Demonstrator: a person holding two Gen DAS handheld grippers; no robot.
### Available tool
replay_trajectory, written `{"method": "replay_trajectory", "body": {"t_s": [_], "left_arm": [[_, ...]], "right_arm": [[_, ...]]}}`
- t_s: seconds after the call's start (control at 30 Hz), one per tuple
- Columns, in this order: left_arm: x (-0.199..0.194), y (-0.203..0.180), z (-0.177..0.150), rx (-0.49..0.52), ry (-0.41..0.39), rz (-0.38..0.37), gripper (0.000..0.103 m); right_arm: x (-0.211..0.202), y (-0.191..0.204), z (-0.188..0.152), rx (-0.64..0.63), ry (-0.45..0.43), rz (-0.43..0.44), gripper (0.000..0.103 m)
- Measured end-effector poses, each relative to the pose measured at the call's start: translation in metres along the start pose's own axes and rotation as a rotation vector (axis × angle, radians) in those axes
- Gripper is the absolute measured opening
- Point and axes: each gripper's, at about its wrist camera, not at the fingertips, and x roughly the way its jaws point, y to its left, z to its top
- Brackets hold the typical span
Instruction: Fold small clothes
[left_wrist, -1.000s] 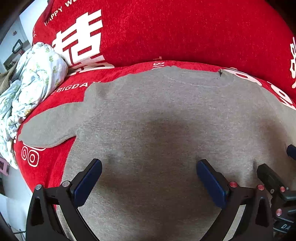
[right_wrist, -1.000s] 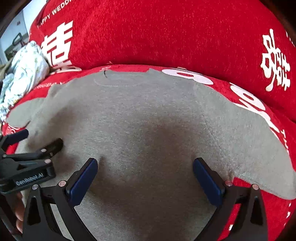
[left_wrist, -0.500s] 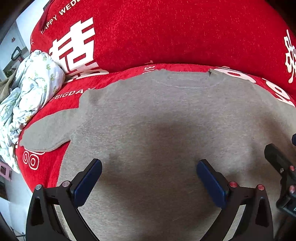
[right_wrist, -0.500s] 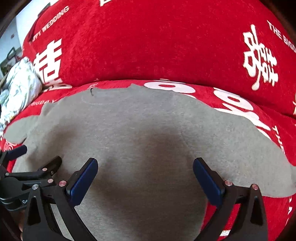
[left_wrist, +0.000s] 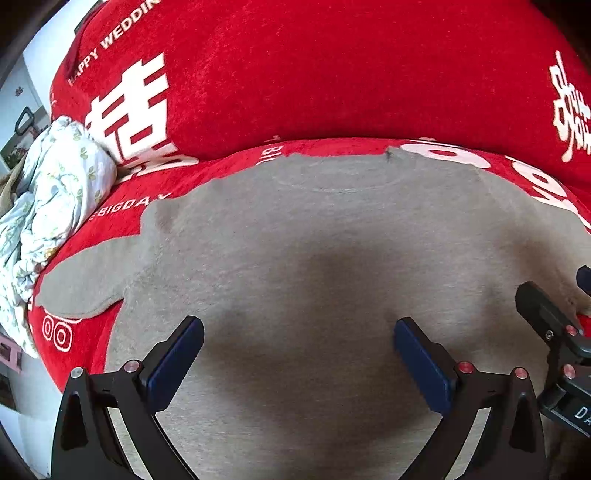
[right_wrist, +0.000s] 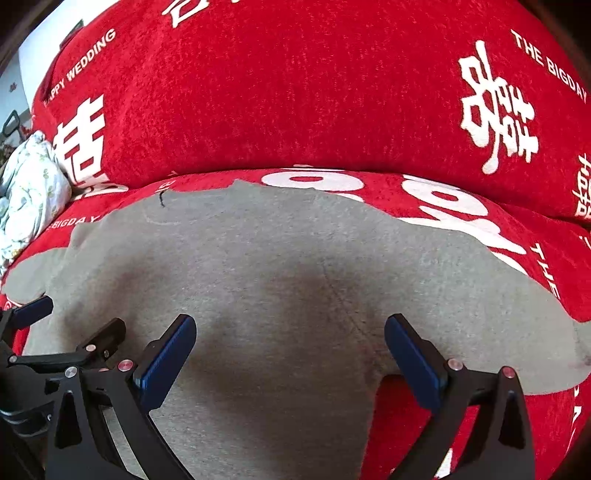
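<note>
A small grey-beige long-sleeved top (left_wrist: 314, 240) lies spread flat on a red sofa seat, neckline at the far side, sleeves out to both sides; it also shows in the right wrist view (right_wrist: 280, 258). My left gripper (left_wrist: 295, 362) is open and empty, hovering over the lower body of the top. My right gripper (right_wrist: 288, 354) is open and empty, over the top's right side near the armpit seam. Each gripper appears at the edge of the other's view: the right one (left_wrist: 554, 332) and the left one (right_wrist: 55, 350).
The red sofa cover (left_wrist: 332, 74) with white lettering has a backrest rising just behind the top. A crumpled white floral cloth (left_wrist: 48, 206) lies at the seat's left end, also in the right wrist view (right_wrist: 26, 192). The seat's front left edge drops to the floor.
Both grippers have tilted up and drawn back a little, so more of the backrest shows. The right gripper has shifted rightward. Both stay open; the top has not moved.
</note>
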Motion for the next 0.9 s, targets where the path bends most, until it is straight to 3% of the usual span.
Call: {"method": "replay_trajectory", "body": {"t_s": [0.4,0.9], "left_arm": [[-0.007,-0.023,0.011,0.017,-0.021,-0.053,0.103],[-0.018,-0.095,0.026,0.101,-0.047,-0.148,0.103]], "right_arm": [[-0.011,-0.029,0.005,0.050,-0.029,-0.057,0.102],[-0.020,-0.110,-0.008,0.216,-0.029,-0.132,0.102]]}}
